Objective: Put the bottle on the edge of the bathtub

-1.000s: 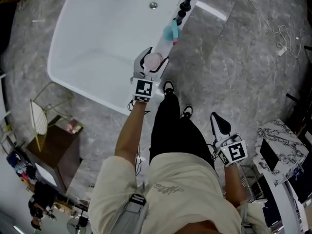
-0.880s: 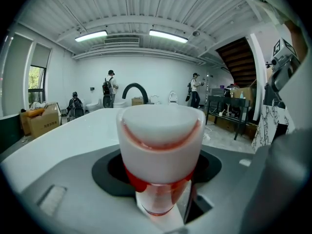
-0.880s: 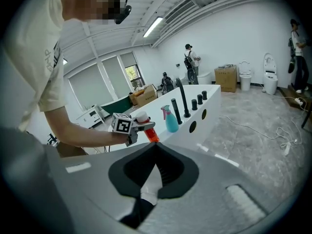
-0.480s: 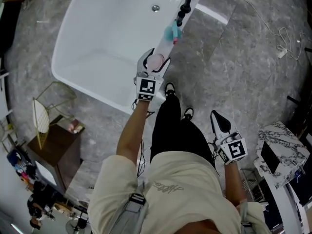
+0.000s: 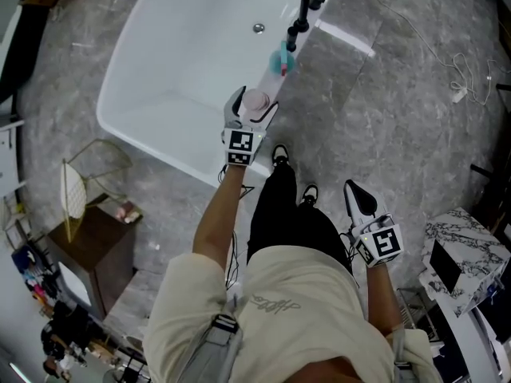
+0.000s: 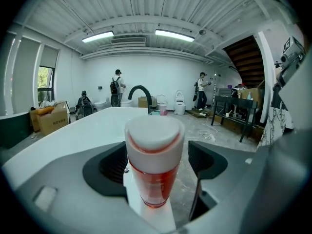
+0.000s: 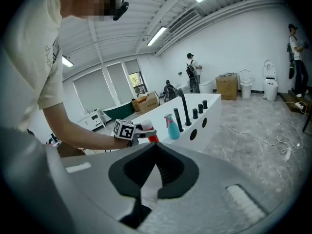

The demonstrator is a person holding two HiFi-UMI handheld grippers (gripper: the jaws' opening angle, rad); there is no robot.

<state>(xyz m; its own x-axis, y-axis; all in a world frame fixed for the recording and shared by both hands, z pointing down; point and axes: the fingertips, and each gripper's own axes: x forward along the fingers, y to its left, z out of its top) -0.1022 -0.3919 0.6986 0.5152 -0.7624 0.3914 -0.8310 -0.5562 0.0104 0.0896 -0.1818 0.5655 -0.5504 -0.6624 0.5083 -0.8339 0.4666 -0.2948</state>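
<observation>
Red liquid is showing through the clear body of the bottle (image 6: pixel 155 172), which is standing upright under its white cap on the flat white rim of the bathtub (image 6: pixel 83 130). The left gripper (image 5: pixel 252 107) is reaching out over that rim with the bottle between its jaws, and the jaws are opening: in the left gripper view a dark gap is showing on each side between the pads and the bottle, so the rim is carrying the weight and not the gripper. That spacing is reading, in my judgement, as a release of a bottle that is already where the task wants it.

From the head view the bottle is sitting on the tub's side edge nearest the person, a little short of the teal spray bottle (image 5: pixel 280 59) and the black tap (image 5: pixel 302 10) further along the same edge. It is keeping well apart from both, which is leaving room for the jaws to draw straight back without knocking anything.

The right gripper (image 5: pixel 360 203) is hanging low at the person's side over the grey marble floor (image 5: pixel 383 110), jaws pressed together on nothing, taking no part in the placement
</observation>
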